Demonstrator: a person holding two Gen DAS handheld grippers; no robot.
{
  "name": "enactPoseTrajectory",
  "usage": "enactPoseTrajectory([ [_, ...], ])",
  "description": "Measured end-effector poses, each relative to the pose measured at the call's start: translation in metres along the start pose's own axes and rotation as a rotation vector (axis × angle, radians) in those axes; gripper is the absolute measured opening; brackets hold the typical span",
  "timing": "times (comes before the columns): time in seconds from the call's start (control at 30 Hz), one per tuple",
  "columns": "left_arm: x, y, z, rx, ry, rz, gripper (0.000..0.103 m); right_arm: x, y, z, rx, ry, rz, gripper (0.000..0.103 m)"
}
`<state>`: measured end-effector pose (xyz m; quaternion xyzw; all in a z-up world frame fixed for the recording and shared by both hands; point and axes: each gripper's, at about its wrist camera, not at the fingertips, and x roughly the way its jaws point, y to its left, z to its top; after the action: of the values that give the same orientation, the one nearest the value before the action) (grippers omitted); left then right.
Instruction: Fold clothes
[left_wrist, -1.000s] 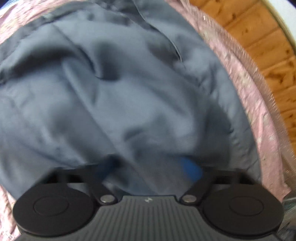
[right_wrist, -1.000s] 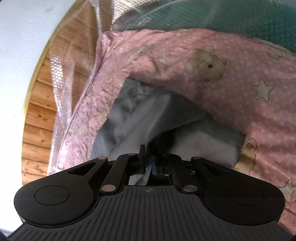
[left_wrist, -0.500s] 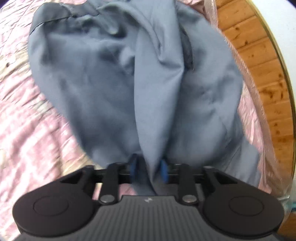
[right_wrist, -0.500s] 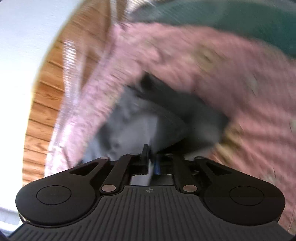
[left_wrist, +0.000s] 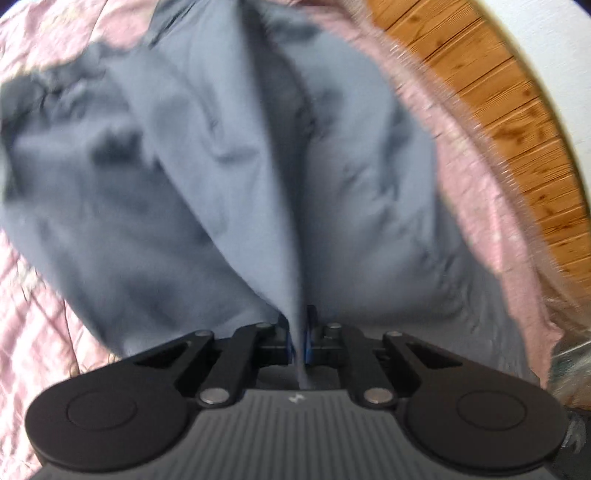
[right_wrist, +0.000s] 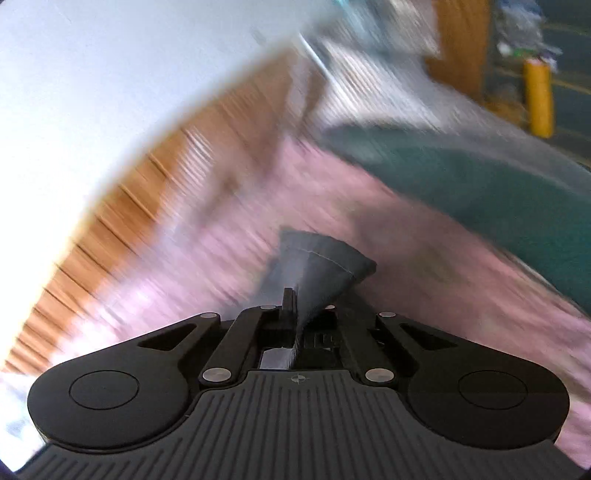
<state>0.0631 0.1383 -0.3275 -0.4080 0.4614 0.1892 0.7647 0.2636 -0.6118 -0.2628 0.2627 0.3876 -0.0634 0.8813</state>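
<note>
1. Left gripper (left_wrist: 298, 341) is clamped tight, blue pads pinching a ridge of the grey garment (left_wrist: 207, 192) between them.
2. From that pinch the cloth fans out wide ahead of the fingers, creased and blurred, filling most of the left wrist view.
3. Under it lies the pink bedsheet (left_wrist: 40, 306), showing at the left and along the right edge; beyond that, the wooden floor (left_wrist: 517, 122).
4. Right gripper (right_wrist: 295, 317) is closed too, gripping a small stitched corner of the grey garment (right_wrist: 321, 269), which flares out like a cone in front of the fingers.
5. Around it the right view is badly smeared: pink bedsheet (right_wrist: 424, 295) below, a dark green surface (right_wrist: 480, 184) further back, wooden floor (right_wrist: 122, 221) at the left, a yellow object (right_wrist: 537, 98) far off.
</note>
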Motion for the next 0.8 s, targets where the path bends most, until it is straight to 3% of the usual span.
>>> enactPoseTrajectory([
  [0.1,0.006,-0.002,0.004,0.005,0.006,0.025,0.008,0.048,-0.028,-0.024,0.042,0.142,-0.072,0.0],
  [0.17,0.0,-0.007,0.006,0.031,0.003,0.037,0.012,0.051,-0.026,-0.026,0.046,0.128,-0.083,0.0],
  [0.23,-0.007,-0.009,0.007,0.041,-0.003,0.039,0.022,0.042,-0.023,-0.023,0.045,0.081,-0.078,0.0],
  [0.3,-0.016,-0.007,0.007,0.033,-0.013,0.031,0.039,0.046,-0.027,-0.024,0.014,0.088,-0.118,0.007],
  [0.37,-0.039,0.008,0.005,0.018,-0.04,0.002,0.051,0.048,-0.035,-0.025,0.008,0.095,-0.118,0.007],
  [0.4,-0.047,0.016,0.008,0.006,-0.053,-0.012,0.055,0.043,-0.034,-0.023,0.005,0.076,-0.153,0.012],
  [0.43,-0.054,0.023,0.011,-0.006,-0.066,-0.025,0.056,0.036,-0.03,-0.02,-0.001,0.047,-0.207,0.029],
  [0.47,-0.062,0.03,0.014,-0.018,-0.079,-0.038,0.058,0.025,-0.022,-0.017,-0.018,-0.004,-0.301,0.06],
  [0.5,-0.068,0.038,0.021,-0.027,-0.096,-0.045,0.06,0.01,-0.012,-0.016,-0.044,-0.073,-0.373,0.067],
  [0.6,-0.071,0.06,0.058,-0.081,-0.135,-0.031,0.069,-0.031,0.021,-0.017,-0.128,-0.234,-0.486,0.066],
  [0.67,-0.061,0.075,0.088,-0.135,-0.139,0.006,0.07,-0.05,0.055,-0.023,-0.203,-0.264,-0.465,0.066],
  [0.73,-0.047,0.083,0.117,-0.147,-0.133,0.025,0.07,-0.058,0.1,-0.04,-0.288,-0.227,-0.367,0.066],
  [0.8,-0.027,0.083,0.141,-0.142,-0.115,0.024,0.069,-0.049,0.155,-0.078,-0.373,-0.16,-0.24,0.07],
])
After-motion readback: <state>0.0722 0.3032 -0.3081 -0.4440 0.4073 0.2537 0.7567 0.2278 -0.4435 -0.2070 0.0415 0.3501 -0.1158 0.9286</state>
